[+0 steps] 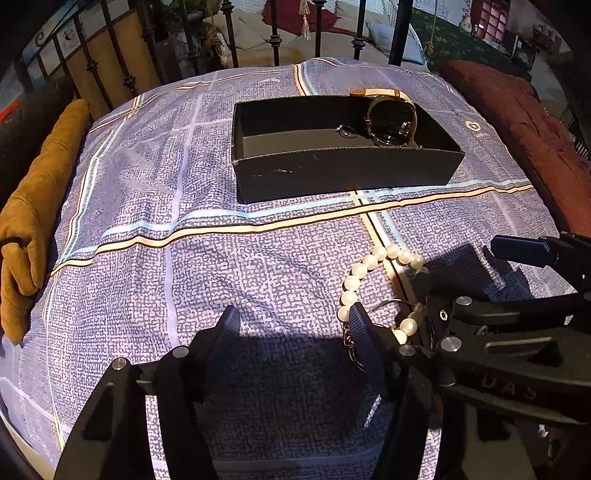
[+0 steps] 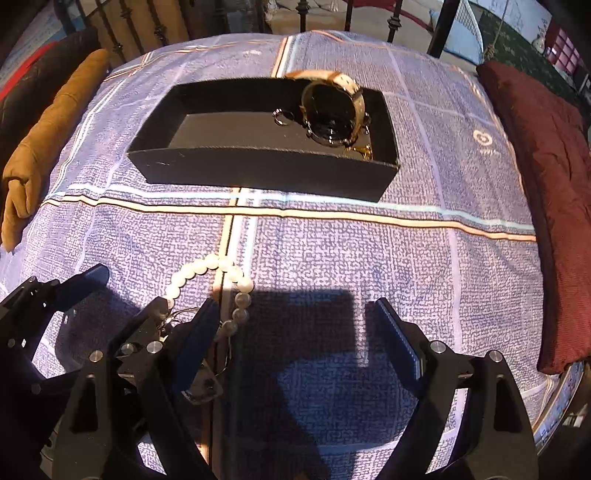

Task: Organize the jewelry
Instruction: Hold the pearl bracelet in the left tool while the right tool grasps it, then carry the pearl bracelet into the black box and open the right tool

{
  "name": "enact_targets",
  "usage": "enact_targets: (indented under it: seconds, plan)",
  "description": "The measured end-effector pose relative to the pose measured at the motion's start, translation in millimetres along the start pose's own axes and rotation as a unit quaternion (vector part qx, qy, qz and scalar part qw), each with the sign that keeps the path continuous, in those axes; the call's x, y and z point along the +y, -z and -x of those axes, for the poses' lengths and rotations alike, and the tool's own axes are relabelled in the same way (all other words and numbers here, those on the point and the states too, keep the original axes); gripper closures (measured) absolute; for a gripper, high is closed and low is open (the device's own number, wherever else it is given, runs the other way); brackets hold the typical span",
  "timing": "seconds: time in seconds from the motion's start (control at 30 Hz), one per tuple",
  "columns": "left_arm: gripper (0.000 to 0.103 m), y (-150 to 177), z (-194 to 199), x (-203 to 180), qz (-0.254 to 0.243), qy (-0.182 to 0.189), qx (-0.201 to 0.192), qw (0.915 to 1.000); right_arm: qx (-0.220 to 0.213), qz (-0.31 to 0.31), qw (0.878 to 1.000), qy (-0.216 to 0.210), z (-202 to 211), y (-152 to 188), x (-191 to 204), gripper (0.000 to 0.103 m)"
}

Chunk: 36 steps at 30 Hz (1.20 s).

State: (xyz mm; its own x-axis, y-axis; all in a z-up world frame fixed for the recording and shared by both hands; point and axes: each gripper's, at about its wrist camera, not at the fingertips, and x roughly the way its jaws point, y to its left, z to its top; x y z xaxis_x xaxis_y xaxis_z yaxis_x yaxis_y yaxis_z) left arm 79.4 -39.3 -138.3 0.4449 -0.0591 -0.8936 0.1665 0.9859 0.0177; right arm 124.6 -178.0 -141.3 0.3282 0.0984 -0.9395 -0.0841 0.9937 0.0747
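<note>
A white pearl bracelet (image 1: pixel 373 269) lies on the blue patterned bedspread (image 1: pixel 207 280), between the two grippers; it also shows in the right wrist view (image 2: pixel 210 273). My left gripper (image 1: pixel 291 325) is open and empty, its right finger (image 1: pixel 364 336) beside the pearls. My right gripper (image 2: pixel 295 325) is open and empty, its left finger (image 2: pixel 201 332) next to the pearls. An open black box (image 1: pixel 343 173) farther back holds a gold watch (image 1: pixel 391 118) and a small ring (image 1: pixel 345 131). The box (image 2: pixel 258 166), watch (image 2: pixel 332 107) and ring (image 2: pixel 283 117) show in the right view too.
A tan cushion (image 1: pixel 33 218) lies along the left edge of the bed and a dark red cushion (image 2: pixel 546 147) along the right. A black metal bed rail (image 1: pixel 273 33) stands behind the box. Thin metal rings or a chain (image 2: pixel 181 317) lie by the pearls.
</note>
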Motion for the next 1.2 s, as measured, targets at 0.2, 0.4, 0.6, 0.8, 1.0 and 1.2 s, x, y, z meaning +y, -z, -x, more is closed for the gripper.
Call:
enact_targets:
  seconds: [0.2,0.4,0.6,0.8,1.0,1.2]
  plan:
    - [0.037,-0.2,-5.4,-2.1,-0.035,0.029,0.002,0.9990,0.026,-0.002,1.000,-0.013,-14.9,0.7,-11.2,0.014]
    - [0.029,-5.5,-17.6,-11.9,-0.071,-0.019,0.002,0.9973,0.023,0.018,0.999,0.015,-20.3,-1.1,-5.6,0.017]
    - [0.041,-8.5,-13.4,-15.2,-0.070,-0.004,-0.006,0.9975,0.004,0.039,0.999,0.002,-14.2,-2.3,6.4,0.062]
    - [0.056,-9.4,-4.9,-23.7,-0.077,0.012,-0.017,0.9968,-0.004,0.033,0.999,-0.025,-9.7,-3.7,11.8,0.092]
    - [0.057,-16.5,15.6,-23.6,-0.069,0.023,-0.044,0.9964,-0.034,0.007,0.998,-0.056,11.7,-4.7,3.2,0.093]
    - [0.057,-26.6,37.1,-18.6,-0.060,0.022,-0.070,0.9955,-0.064,0.009,0.996,-0.062,38.1,-14.3,3.6,0.093]
